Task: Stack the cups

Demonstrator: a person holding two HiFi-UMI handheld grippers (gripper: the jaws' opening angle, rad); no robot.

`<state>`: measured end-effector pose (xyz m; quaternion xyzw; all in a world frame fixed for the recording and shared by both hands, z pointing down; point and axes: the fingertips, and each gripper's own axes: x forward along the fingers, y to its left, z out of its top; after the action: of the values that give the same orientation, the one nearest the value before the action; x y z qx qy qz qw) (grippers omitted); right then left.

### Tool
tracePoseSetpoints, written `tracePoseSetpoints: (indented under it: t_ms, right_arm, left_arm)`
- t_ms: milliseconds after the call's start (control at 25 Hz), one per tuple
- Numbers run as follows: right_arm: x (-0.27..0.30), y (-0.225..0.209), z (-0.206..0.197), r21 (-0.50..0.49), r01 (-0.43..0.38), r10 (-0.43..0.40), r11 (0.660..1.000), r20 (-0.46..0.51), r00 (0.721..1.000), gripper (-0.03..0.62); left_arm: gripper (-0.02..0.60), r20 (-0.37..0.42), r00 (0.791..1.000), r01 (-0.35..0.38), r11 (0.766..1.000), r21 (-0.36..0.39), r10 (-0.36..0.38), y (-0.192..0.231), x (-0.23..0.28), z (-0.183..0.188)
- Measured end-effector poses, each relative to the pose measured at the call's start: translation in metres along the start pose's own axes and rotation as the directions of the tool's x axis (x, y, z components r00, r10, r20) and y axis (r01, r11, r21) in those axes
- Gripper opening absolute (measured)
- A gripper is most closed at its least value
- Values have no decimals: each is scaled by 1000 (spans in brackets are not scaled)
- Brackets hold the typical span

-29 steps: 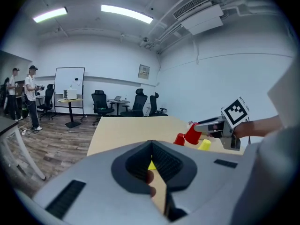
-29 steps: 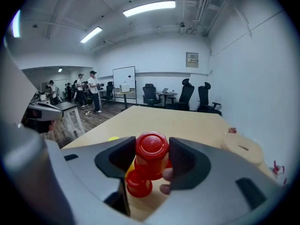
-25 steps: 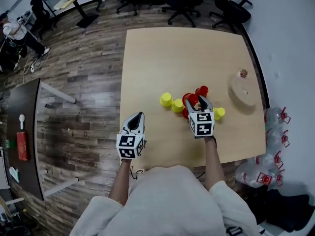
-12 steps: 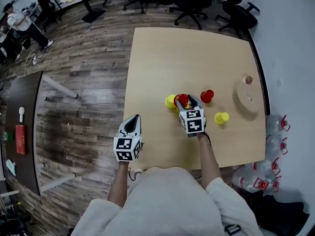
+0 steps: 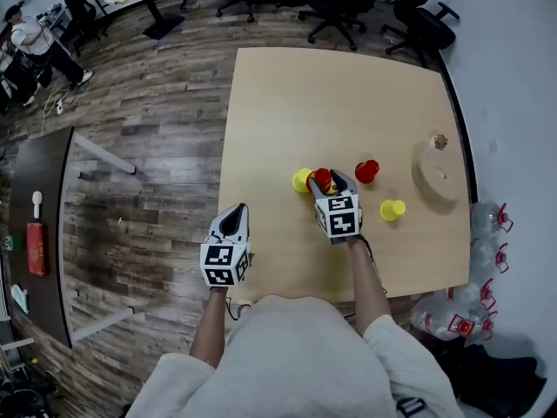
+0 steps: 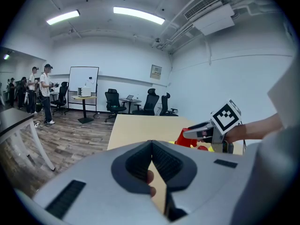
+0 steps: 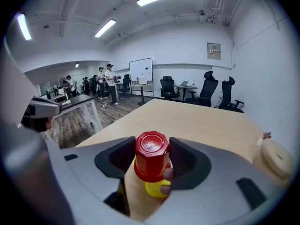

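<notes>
At the far left of the head view, a dark side table (image 5: 39, 233) stands on grey-brown plank flooring (image 5: 148, 129). Black office chairs (image 5: 335, 3) line the top edge.

Left of centre, low in the frame, the left tool (image 5: 237, 209) hangs off the near left edge of the light wooden desk (image 5: 287, 94). Its jaws are pressed together with nothing between them.

Near mid-frame an upturned yellow plastic cup (image 5: 301, 179) stands alone. Just right of it, the right tool (image 5: 331, 179) grips an upturned red plastic cup (image 5: 322, 178) by its sides. In the right gripper view this red cup (image 7: 151, 156) sits over a second yellow cup (image 7: 154, 189).

Further right stand another red cup (image 5: 366, 171) and, below it, a third yellow cup (image 5: 392, 209), both apart from the tool. A round wooden disc (image 5: 438, 174) lies near the desk's right edge.

A second earlier the right tool held its red cup further right, beside the other red one, with two yellow cups bare to its left.

From above, the tool hides the lower yellow cup. How fully the red cup is seated is unclear. Clear bottles (image 5: 489, 220) at the right are partly cut off.
</notes>
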<state>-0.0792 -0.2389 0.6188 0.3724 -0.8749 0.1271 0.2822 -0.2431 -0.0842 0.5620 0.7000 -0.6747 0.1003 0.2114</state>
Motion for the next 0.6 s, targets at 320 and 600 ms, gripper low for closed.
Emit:
tracePoseSetpoints:
  t_ms: [320, 600]
  right_arm:
    - [-16, 7, 19, 20, -49, 47, 999, 103, 994, 293]
    - [-70, 10, 32, -9, -14, 16, 1000, 221, 975, 304]
  left_arm:
    - [9, -1, 1000, 5, 1000, -2, -5, 0, 1, 0]
    - [9, -1, 999, 47, 999, 10, -47, -12, 11, 3]
